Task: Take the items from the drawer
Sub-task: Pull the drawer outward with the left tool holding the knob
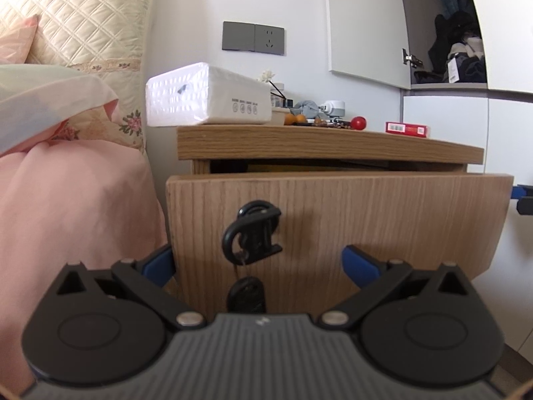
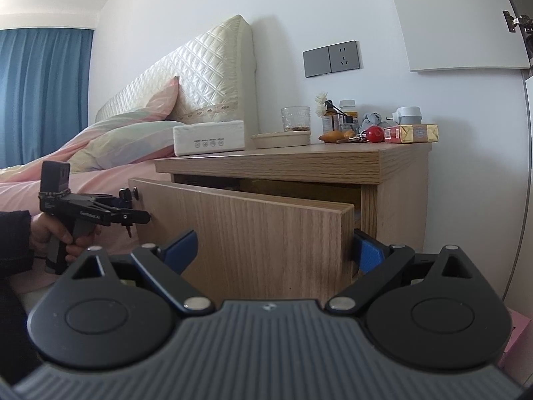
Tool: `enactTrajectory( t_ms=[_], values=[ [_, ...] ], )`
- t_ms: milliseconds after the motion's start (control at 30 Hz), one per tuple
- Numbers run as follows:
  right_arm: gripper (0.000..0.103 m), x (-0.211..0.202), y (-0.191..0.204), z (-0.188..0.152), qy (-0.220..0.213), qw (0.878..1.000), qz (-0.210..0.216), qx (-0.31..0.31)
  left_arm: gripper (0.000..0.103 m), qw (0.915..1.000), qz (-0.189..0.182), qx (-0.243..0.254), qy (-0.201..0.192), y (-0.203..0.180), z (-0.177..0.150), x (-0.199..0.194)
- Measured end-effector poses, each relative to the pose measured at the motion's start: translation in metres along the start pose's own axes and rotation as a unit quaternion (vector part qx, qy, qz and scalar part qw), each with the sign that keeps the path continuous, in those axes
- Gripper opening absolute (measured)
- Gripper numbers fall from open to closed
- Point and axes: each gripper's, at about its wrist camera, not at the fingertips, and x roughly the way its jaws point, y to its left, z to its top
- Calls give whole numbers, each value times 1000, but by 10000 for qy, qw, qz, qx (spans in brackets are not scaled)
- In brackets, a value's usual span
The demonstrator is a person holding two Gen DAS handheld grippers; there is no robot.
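Drawer front (image 1: 333, 220) partly out, just ahead of both tools — left tool (image 1: 259, 263) and right tool (image 2: 276, 250) spread apart, seemingly empty

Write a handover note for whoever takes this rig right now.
Left hand-held gripper: open, facing the drawer front at the key lock.
Right hand-held gripper: open, straddling the drawer front's free edge, gripping nothing.
Drawer of the nightstand: part-way out; contents not visible.
Done: drawer started open.
Left: pull it fully out, take the items.
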Motion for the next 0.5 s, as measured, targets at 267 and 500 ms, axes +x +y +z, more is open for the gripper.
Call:
enactTrajectory(
  t_ms=[267, 500],
  values=[
    [101, -14, 15, 0, 111, 9999, 36, -72, 103, 10000, -3, 8, 1, -4, -6, -22],
    [101, -29, 26, -2, 136, 9997, 150, -95, 103, 10000, 1, 13, 19, -9, -11, -42]
  ],
)
